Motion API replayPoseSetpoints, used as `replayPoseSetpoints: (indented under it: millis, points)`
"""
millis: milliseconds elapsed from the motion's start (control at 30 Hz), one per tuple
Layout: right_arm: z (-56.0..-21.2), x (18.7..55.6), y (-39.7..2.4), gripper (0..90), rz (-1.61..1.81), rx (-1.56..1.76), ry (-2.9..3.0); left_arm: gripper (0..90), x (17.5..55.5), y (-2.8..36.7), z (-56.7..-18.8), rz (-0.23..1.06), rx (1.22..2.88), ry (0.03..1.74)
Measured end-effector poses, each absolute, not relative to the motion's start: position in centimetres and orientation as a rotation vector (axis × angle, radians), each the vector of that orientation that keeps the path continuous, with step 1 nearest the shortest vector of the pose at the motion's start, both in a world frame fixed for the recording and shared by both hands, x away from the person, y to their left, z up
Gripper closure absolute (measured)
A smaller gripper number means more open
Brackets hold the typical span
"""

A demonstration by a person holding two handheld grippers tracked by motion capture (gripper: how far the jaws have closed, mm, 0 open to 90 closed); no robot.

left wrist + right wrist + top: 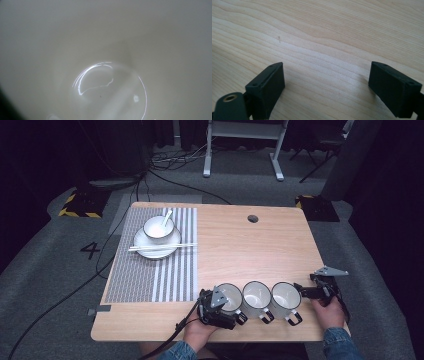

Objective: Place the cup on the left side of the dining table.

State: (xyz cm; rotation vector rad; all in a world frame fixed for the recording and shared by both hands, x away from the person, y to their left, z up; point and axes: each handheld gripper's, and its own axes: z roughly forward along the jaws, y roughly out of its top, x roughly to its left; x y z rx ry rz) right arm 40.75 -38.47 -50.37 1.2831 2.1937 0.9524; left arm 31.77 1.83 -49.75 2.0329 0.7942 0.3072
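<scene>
The left gripper (pixel 220 307) is at the left cup (pixel 229 298) near the counter's (pixel 250 250) front edge, I cannot tell its grip, the right gripper (pixel 327 87) is wide apart, and a bump might knock the cups over.

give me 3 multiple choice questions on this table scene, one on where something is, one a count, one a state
1. Where does the white bowl with a spoon sit?
A. on a white plate on the striped grey placemat
B. beside the mugs
C. over the table's round hole

2. How many white mugs with black handles stand in the row near the table's front edge?
A. two
B. three
C. five

3. How do the right gripper's jaws stand?
A. shut on a mug
B. shut on chopsticks
C. open over bare wood

Answers: 1 A, the bowl rests on the plate on the placemat. 2 B, left mug, middle mug, right mug. 3 C, a wide gap shows between the jaws, with the wooden table behind.
</scene>
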Motion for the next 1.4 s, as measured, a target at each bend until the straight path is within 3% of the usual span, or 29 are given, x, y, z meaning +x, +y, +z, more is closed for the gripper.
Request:
replayPoseSetpoints:
  millis: [667,1400]
  points:
    - [-50.4,40.8,-38.5,13.6,0.952,1.279,2.194,3.2,31.5,2.5,-48.4,0.369,1.997,0.798]
    - [-50.4,40.8,-38.5,13.6,0.952,1.28,2.194,3.2,32.0,7.7,-44.6,0.536,1.922,0.83]
